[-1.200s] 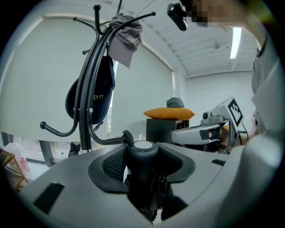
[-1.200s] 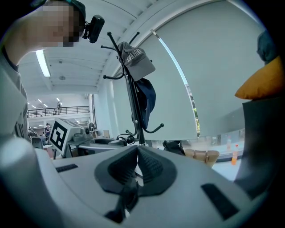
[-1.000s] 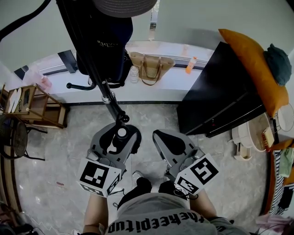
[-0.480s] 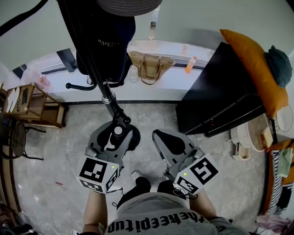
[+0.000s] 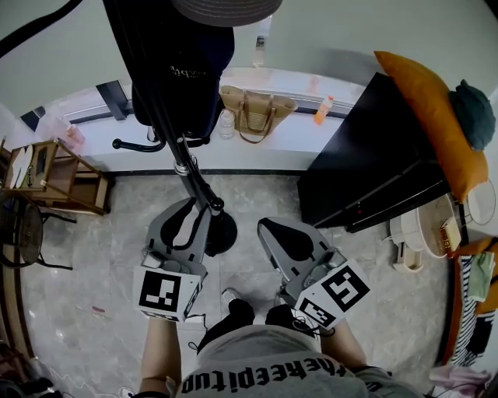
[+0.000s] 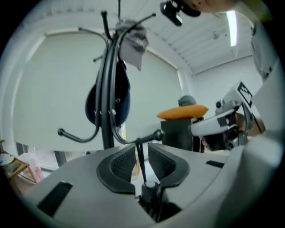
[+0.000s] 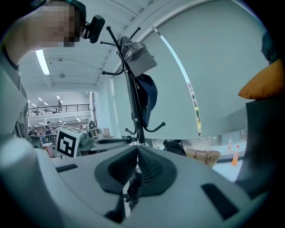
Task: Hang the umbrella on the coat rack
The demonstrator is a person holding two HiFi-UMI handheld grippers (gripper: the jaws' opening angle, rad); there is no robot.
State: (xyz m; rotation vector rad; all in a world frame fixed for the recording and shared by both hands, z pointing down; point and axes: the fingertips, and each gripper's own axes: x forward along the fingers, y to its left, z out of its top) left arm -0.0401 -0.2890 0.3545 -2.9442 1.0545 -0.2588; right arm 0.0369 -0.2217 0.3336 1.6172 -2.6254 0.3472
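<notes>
Black coat rack stands on the tiled floor beside the window ledge, with a hat and a dark bag on its upper arms. At the left gripper the jaws stand partly apart and have just been closing; the pads press nothing. The umbrella strap runs between them, from the handle cap at the jaw roots up to a ball-tipped hook. The umbrella body is hidden. The right gripper has its jaws closed together, clear of the rack

The right hand-held gripper, jaws pressed together, faces the coat rack bearing a grey cap.
</notes>
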